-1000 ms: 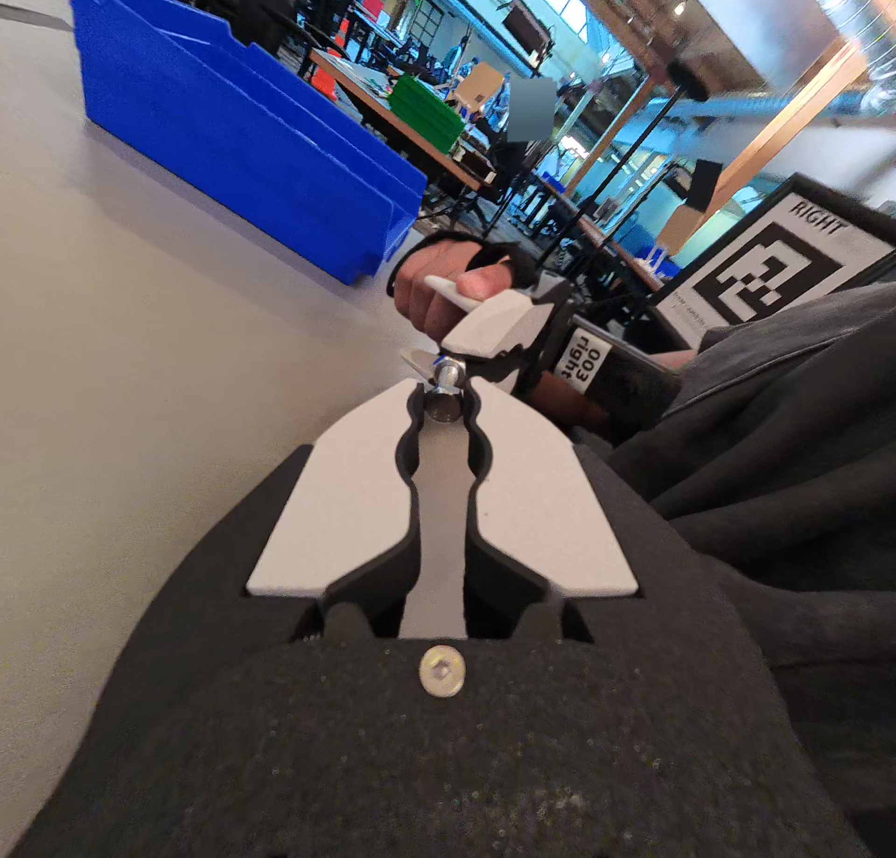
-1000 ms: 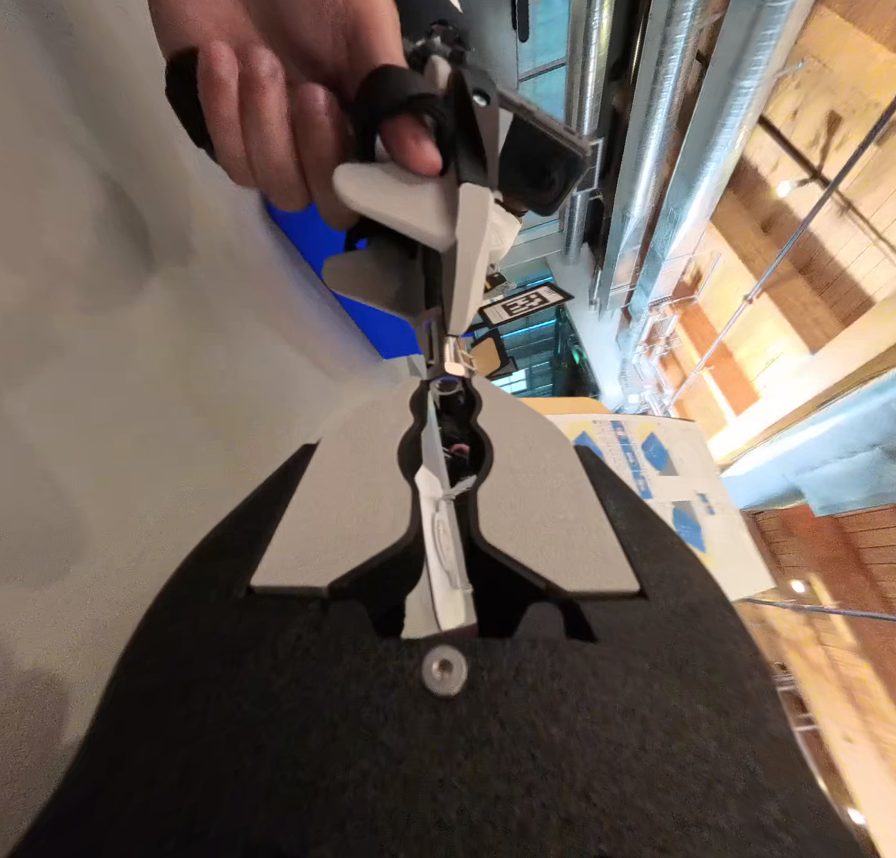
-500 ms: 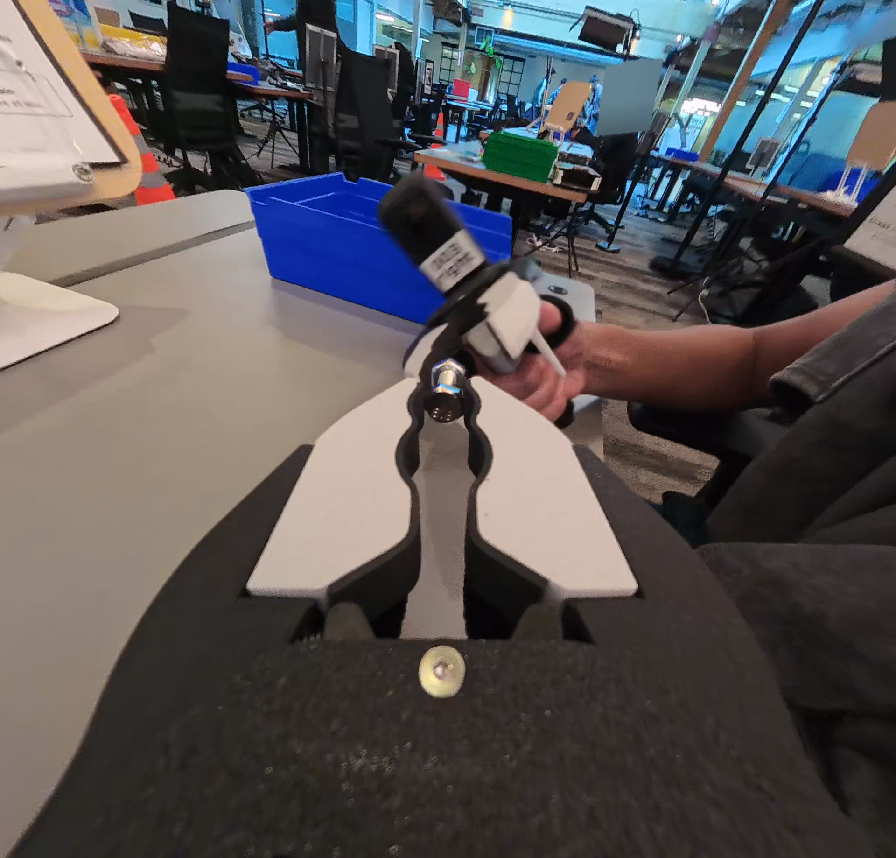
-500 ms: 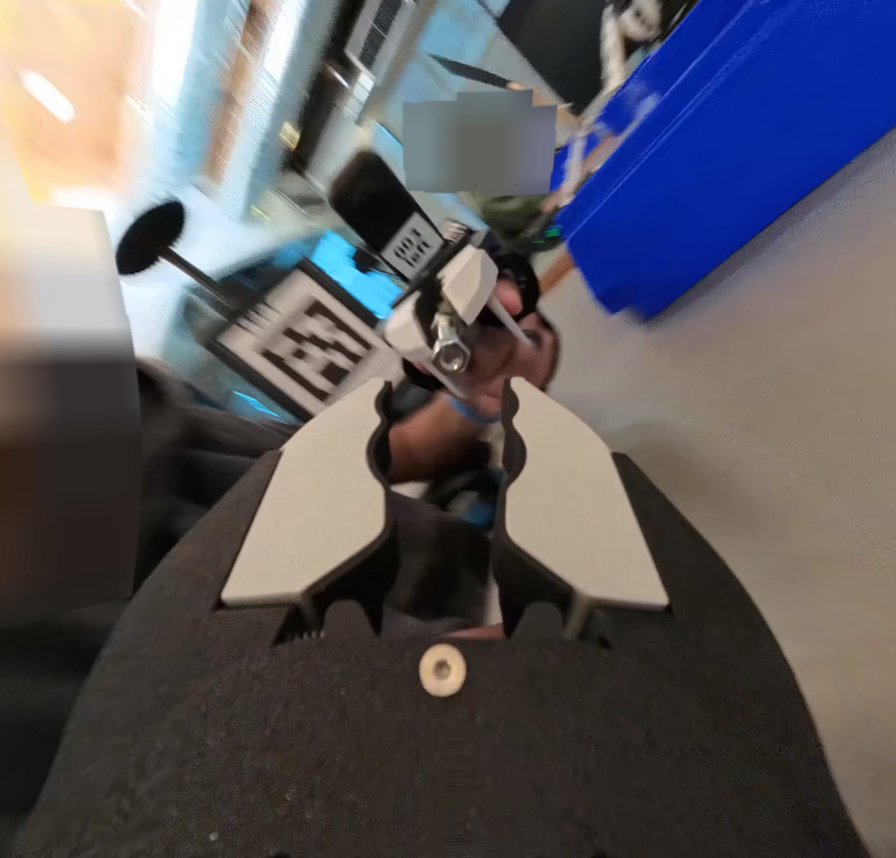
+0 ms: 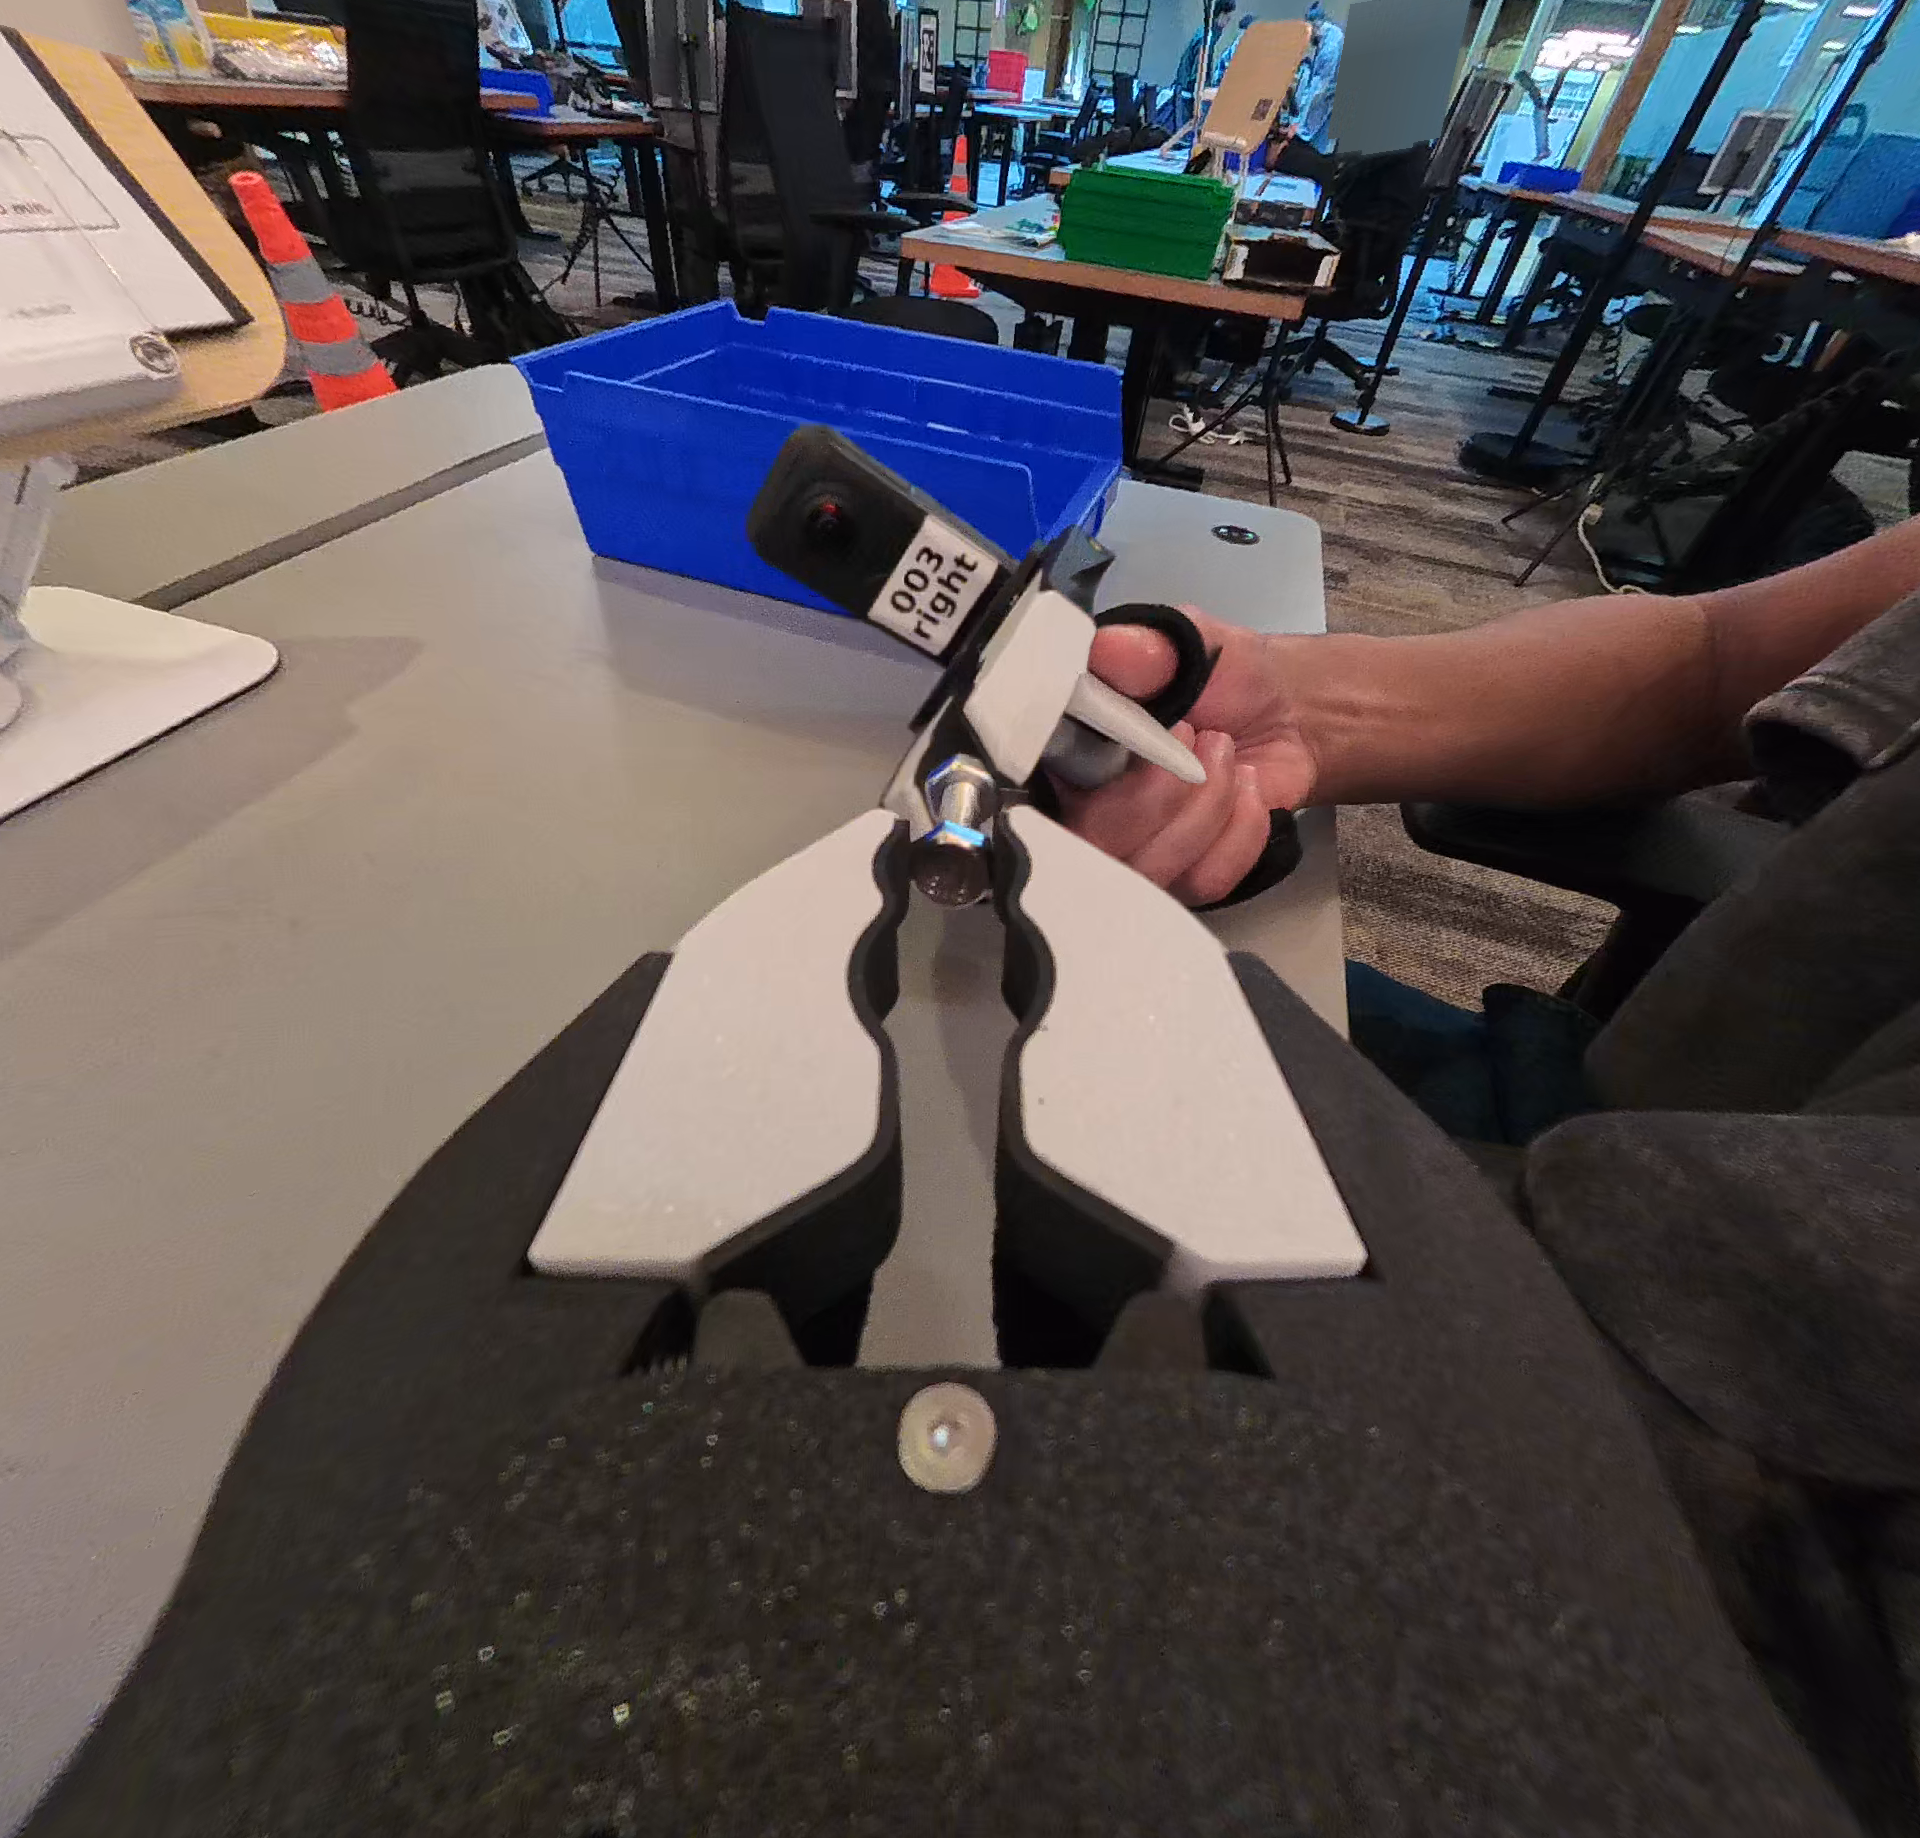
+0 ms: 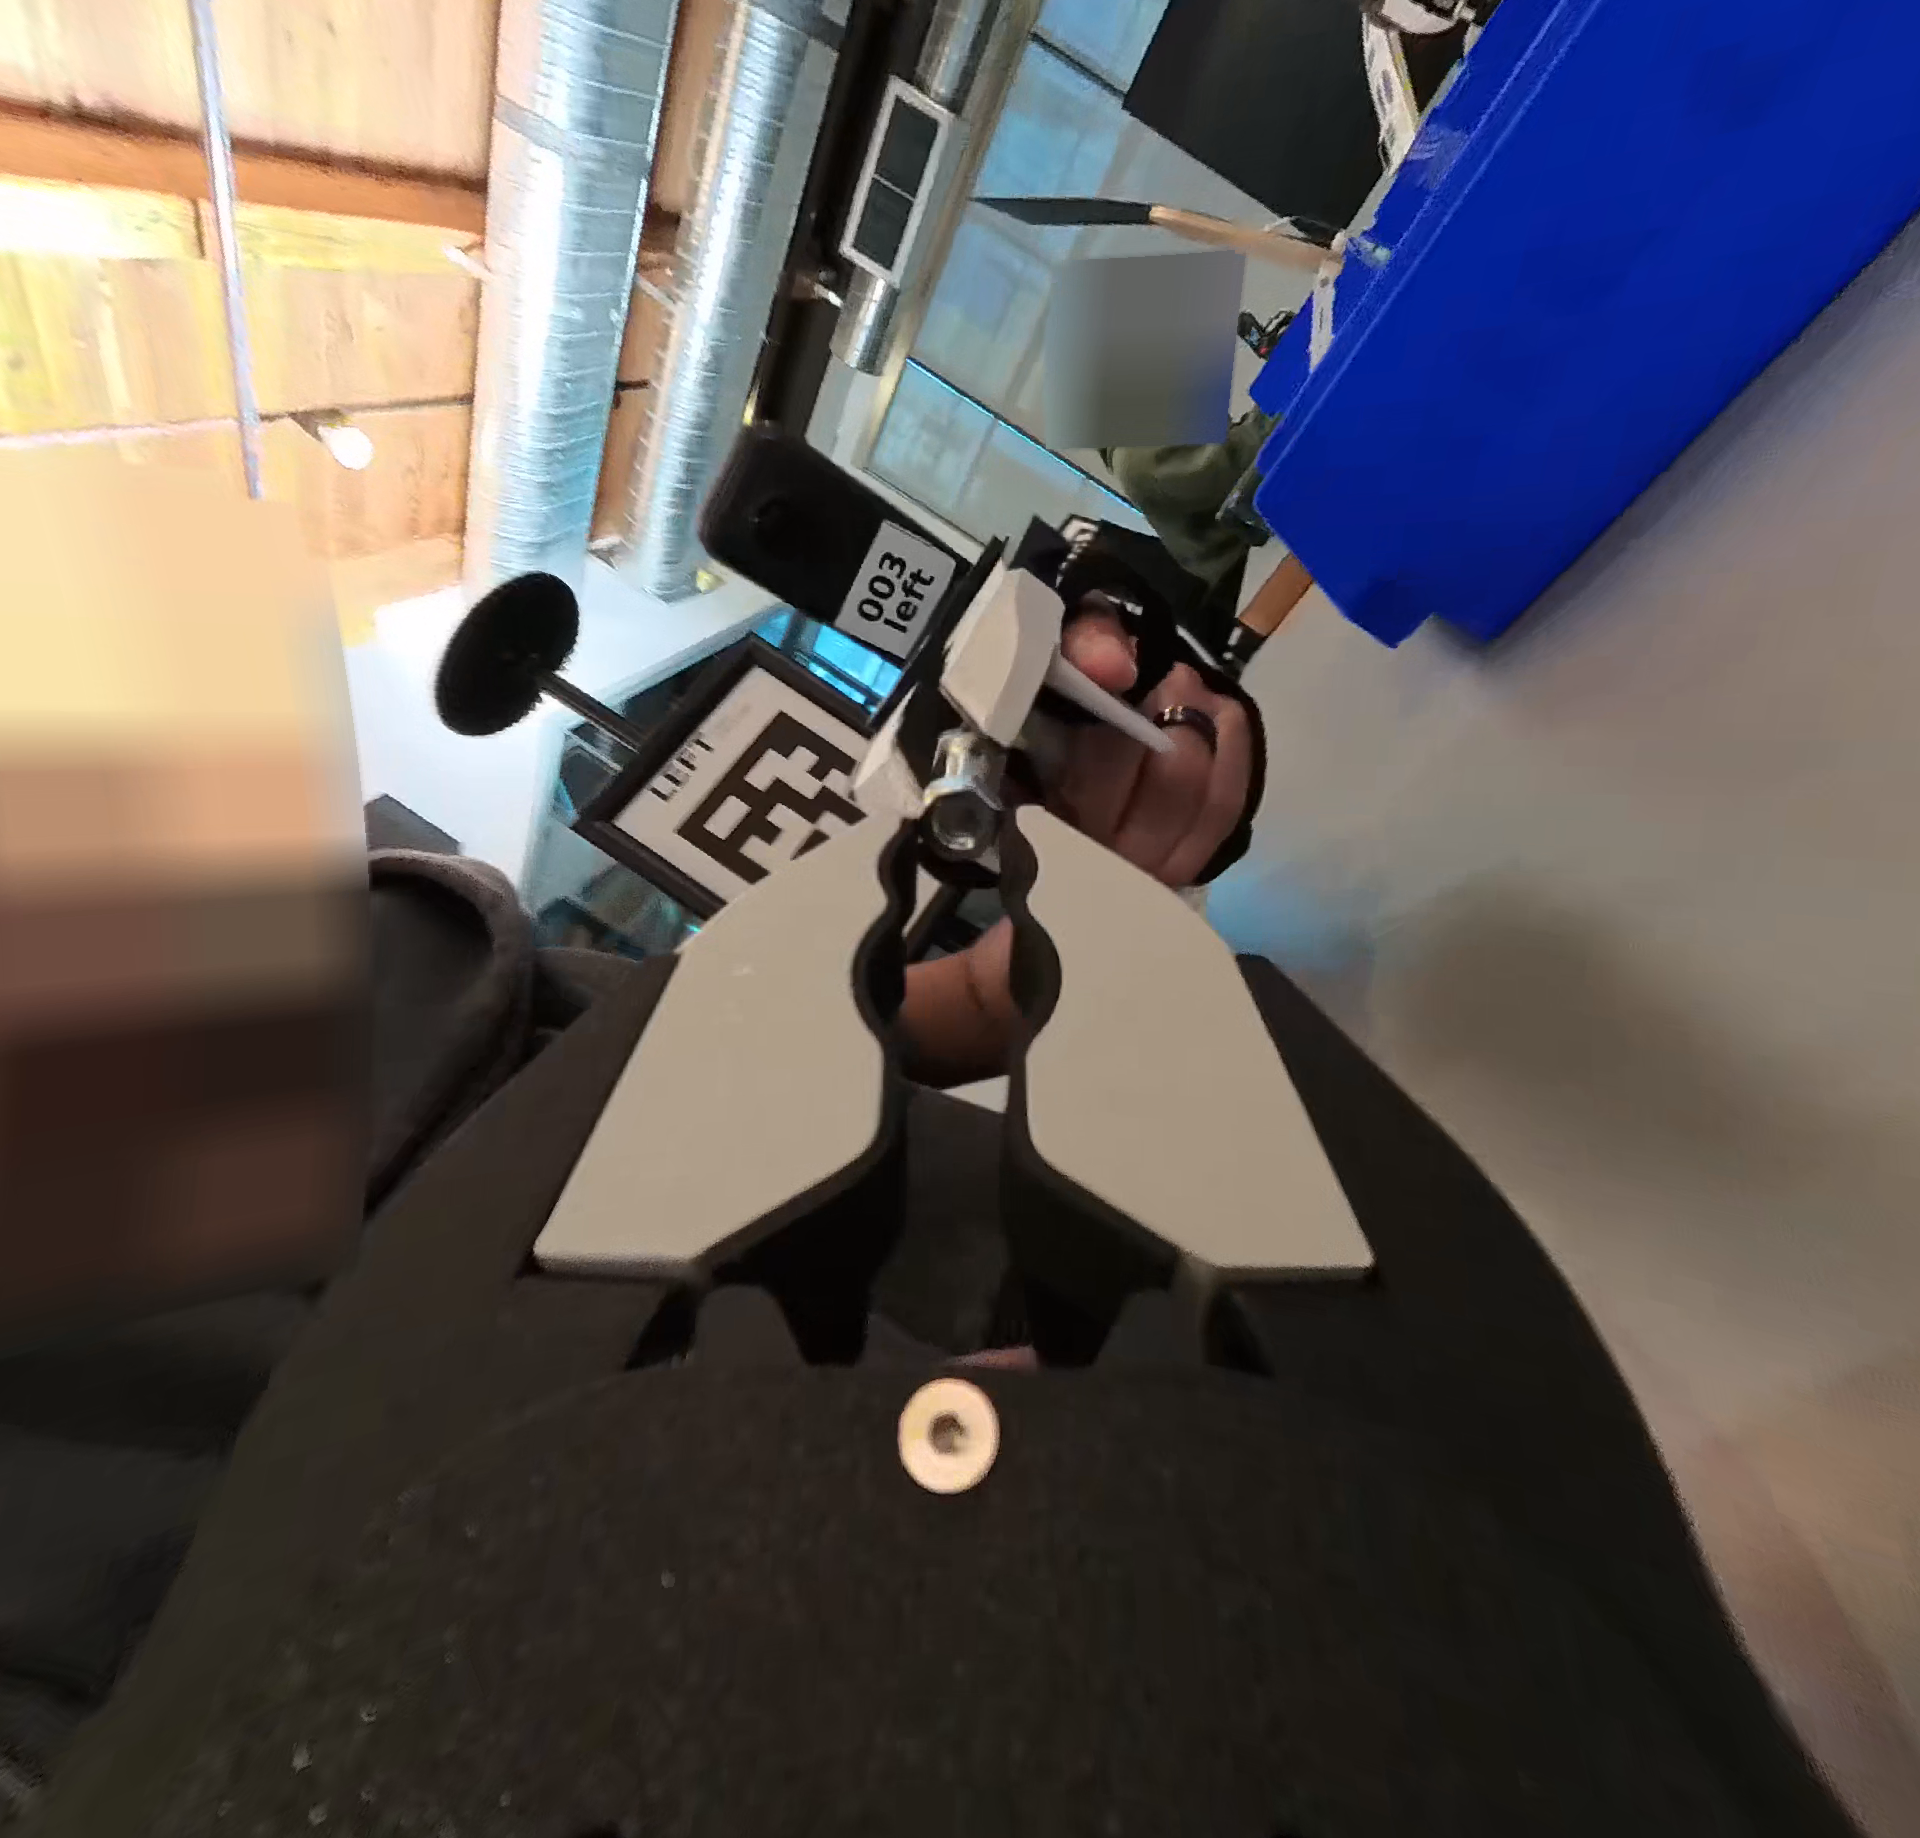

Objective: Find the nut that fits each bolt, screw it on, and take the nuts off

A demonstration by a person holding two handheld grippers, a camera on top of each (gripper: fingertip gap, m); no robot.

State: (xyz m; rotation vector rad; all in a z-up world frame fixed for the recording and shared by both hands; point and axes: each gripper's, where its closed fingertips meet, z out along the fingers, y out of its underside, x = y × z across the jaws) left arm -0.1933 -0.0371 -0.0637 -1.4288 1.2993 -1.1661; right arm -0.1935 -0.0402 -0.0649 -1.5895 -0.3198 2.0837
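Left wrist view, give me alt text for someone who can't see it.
The left hand-held gripper clamps a bolt head-on over a grey table, while the right hand-held gripper meets it at the nut. A blue bin sits behind.

A big open workshop or lab hall — rows of wooden-topped work tables fill the upper half of the left wrist view, with black office chairs, orange traffic cones, stacked green trays and tripod stands. A blue plastic bin sits mid-frame on a grey table. The right wrist view — turned sideways — shows silver air ducts and timber beams at upper left.
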